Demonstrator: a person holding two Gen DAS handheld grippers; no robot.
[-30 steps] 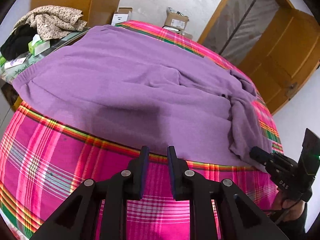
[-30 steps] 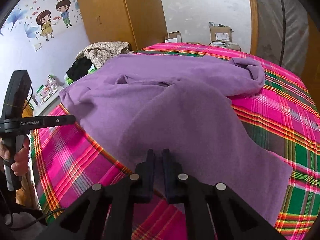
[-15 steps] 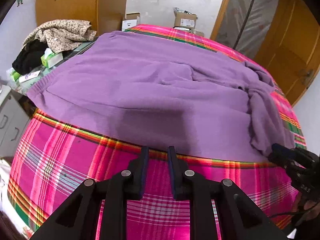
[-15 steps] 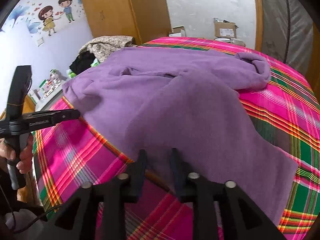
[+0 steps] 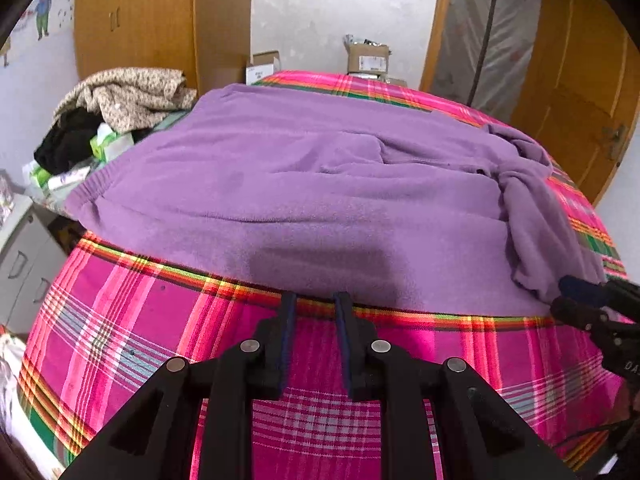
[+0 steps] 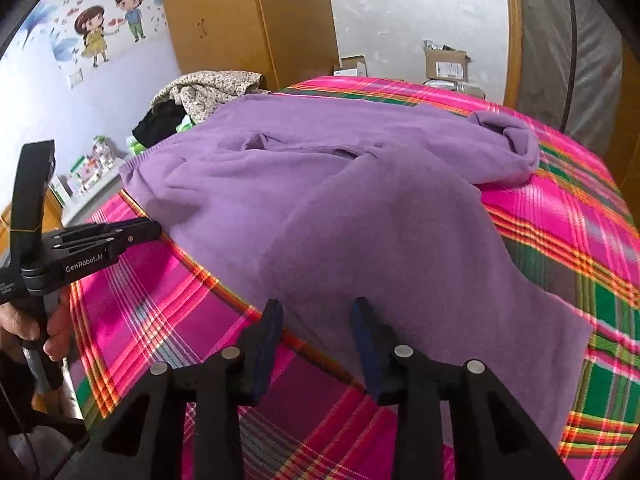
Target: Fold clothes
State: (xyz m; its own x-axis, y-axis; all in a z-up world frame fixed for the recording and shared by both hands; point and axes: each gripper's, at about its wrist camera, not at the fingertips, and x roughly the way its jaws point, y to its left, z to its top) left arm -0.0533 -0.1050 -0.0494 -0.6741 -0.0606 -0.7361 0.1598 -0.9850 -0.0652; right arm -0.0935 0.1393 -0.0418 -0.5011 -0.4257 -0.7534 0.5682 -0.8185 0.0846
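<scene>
**A:** Where does the folding stand?

**B:** Start with the bed [image 5: 132, 344], under its pink plaid cover; the purple sweater [image 5: 320, 184] lies across most of it, its ribbed hem at the left edge and its near side running along the near edge; the body is laid out broad and fairly flat, not brought down to a compact stack.

**A:** And the sleeves?

**B:** One sleeve [image 6: 500, 148] lies bunched toward the bed's far right corner; a broad flap of purple cloth [image 6: 440, 280] lies crosswise toward the near right edge; whether that is a fold already laid or merely how the cloth fell, I cannot tell; by my judgement most of the folding is left.

**A:** The tongs?

**B:** The left gripper [image 5: 314, 300] hangs just short of the sweater's near edge, jaws a narrow gap apart, nothing between them; the right gripper [image 6: 316, 308] sits over the near end of that flap, jaws clearly apart, holding nothing that I can see.

**A:** Anything else?

**B:** A pile of other clothes [image 5: 120, 96] sits beyond the left edge.
</scene>
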